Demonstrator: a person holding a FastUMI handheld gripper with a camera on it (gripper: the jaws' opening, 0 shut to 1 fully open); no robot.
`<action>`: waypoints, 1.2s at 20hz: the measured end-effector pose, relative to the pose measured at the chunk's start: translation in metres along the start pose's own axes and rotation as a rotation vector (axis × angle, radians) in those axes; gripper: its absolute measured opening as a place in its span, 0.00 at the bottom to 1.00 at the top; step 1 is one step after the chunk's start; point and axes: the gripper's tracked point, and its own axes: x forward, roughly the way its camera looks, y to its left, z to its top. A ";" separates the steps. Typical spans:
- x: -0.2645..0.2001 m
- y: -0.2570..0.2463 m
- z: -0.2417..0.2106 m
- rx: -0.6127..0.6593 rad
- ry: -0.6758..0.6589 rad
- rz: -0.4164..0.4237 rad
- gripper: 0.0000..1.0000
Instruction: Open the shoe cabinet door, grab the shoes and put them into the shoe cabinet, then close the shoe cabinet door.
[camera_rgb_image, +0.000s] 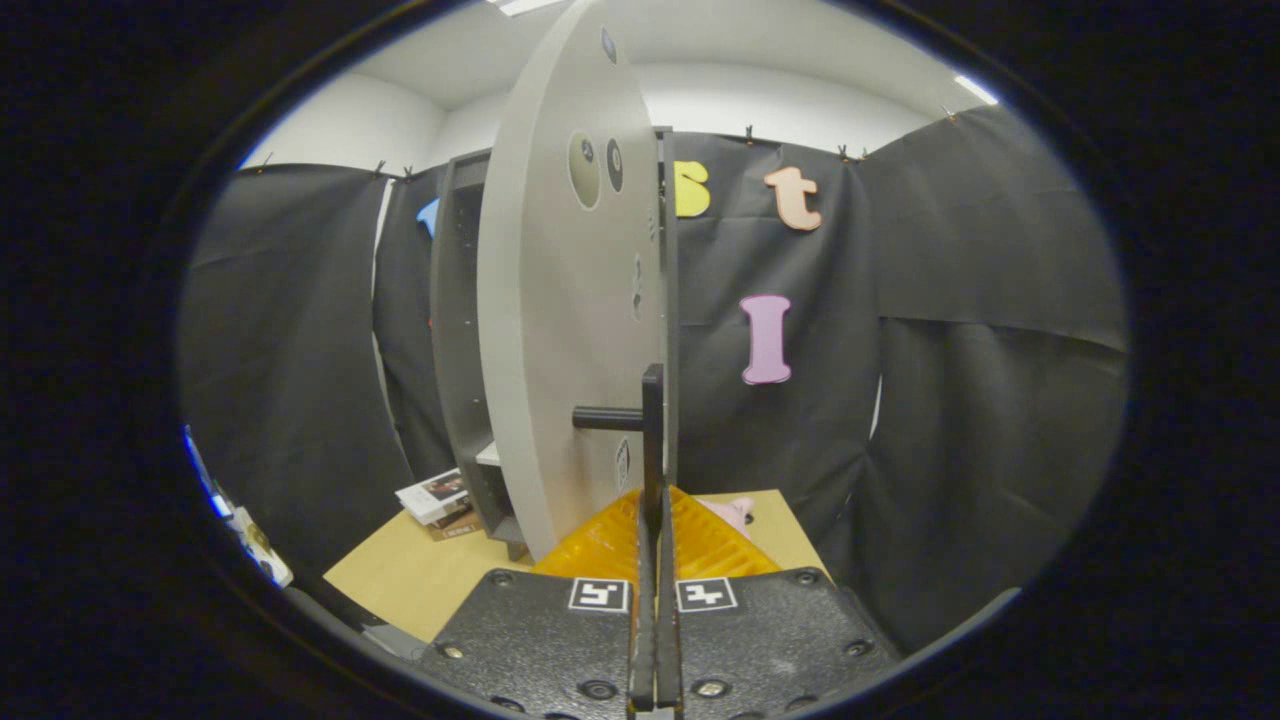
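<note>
Ahead of the fingers: grey flat-panel shoe cabinet door (560, 330) stands swung open, seen nearly edge-on, rising toward 12 o'clock from the fingers.
Handle: black bar-shaped door handle (650, 430) with a short horizontal post, sticking up right over the finger line.
Tongs: gripper (655, 560) fingers lie together, close to touching; the handle bar runs down into the slit between them, so we judge them pinched on the handle, though the contact itself is too thin to confirm.
Cabinet: dark grey open-fronted shoe cabinet (455, 330) at 10 o'clock beyond the door, interior shelf partly visible.
Shoes: pale pink soft item (735, 512) at 1 o'clock on the light wooden tabletop (420, 575), just past the fingers; we take it for a shoe but cannot be sure.
Risk 1: grip on the thin bar could slip if we pull off-axis from the hinge arc.
Risk 2: door swinging wider may sweep the pink item or the small printed booklets (435, 497) at 9 o'clock.
Risk 3: over-pull could tip or drag the cabinet on the table.
Count: doors 1; handles 1; cabinets 1; pink items 1 visible; booklets a small stack, number unclear.
</note>
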 end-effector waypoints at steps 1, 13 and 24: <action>0.001 -0.010 -0.001 0.008 -0.001 -0.013 0.04; -0.027 -0.043 -0.010 0.060 0.025 0.011 0.04; -0.070 0.057 -0.155 0.037 0.162 0.071 0.79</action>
